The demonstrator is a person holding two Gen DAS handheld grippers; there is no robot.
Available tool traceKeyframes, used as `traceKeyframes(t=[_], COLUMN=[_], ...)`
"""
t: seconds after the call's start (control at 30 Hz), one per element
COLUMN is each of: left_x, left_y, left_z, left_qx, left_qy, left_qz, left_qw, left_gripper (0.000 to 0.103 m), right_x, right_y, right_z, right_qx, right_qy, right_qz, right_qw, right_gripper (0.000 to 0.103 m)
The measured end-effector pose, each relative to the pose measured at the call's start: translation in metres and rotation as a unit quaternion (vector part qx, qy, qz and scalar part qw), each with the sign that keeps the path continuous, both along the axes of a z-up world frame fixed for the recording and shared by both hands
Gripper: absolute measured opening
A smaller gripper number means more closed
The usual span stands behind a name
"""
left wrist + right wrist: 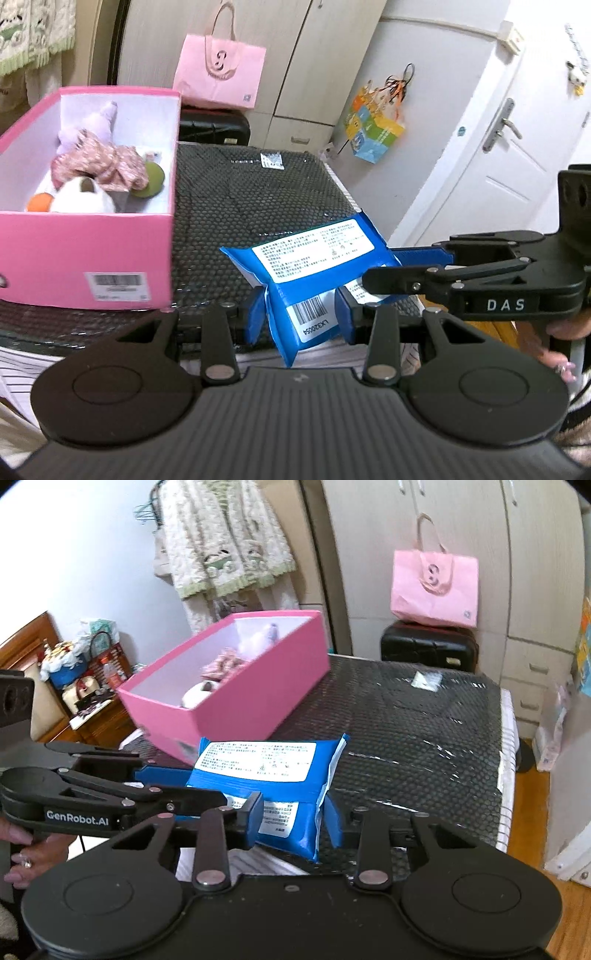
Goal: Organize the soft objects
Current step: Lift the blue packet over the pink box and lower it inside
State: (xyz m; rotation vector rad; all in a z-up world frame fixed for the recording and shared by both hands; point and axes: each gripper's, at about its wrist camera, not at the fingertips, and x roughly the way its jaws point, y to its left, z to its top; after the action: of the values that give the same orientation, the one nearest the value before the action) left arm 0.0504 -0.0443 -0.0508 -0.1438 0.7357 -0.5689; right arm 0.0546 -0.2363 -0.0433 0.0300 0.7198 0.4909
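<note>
A soft blue packet [310, 273] with white labels hangs above the near edge of the black bubble-wrap surface [258, 199]. My left gripper [301, 319] is shut on its lower end. My right gripper [293, 821] is shut on its other end; it reaches in from the right in the left wrist view [399, 273]. The packet also shows in the right wrist view [266, 771]. A pink box [85, 251] stands at the left and holds soft toys [96, 166]; in the right wrist view the box [258, 686] lies beyond the packet.
A pink paper bag [219, 74] sits on a black case [214, 125] behind the surface, before wardrobe doors. A white door [517, 147] is at the right. A wooden bedside table [74, 686] with clutter stands at the left. Striped bedding [22, 369] shows under the surface.
</note>
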Motion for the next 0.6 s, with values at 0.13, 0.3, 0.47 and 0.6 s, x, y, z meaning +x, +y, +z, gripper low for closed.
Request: traceKeyframes(t=[0.13, 0.3, 0.47, 0.6], left_x=[-0.016, -0.027, -0.017, -0.001], left_y=[0.020, 0.046, 0.069, 0.087], left_z=[0.012, 0.025, 0.040, 0.048], left_qx=[0.007, 0.015, 0.010, 0.002], left_qy=[-0.016, -0.039, -0.064, -0.080], left_qz=[0.001, 0.017, 0.051, 0.073], left_qw=[0.9999, 0.9990, 0.9966, 0.9941], left_gripper=[0.038, 0.039, 0.039, 0.041], right_x=[-0.014, -0.015, 0.003, 0.027], right_y=[0.019, 0.038, 0.063, 0.080], right_z=[0.011, 0.022, 0.034, 0.039], right_qx=[0.007, 0.039, 0.038, 0.043], right_qy=[-0.005, 0.001, -0.009, -0.015], right_qz=[0.019, 0.040, 0.065, 0.084], right_qw=[1.000, 0.998, 0.997, 0.995], right_gripper=[0.041, 0.045, 0.045, 0.045])
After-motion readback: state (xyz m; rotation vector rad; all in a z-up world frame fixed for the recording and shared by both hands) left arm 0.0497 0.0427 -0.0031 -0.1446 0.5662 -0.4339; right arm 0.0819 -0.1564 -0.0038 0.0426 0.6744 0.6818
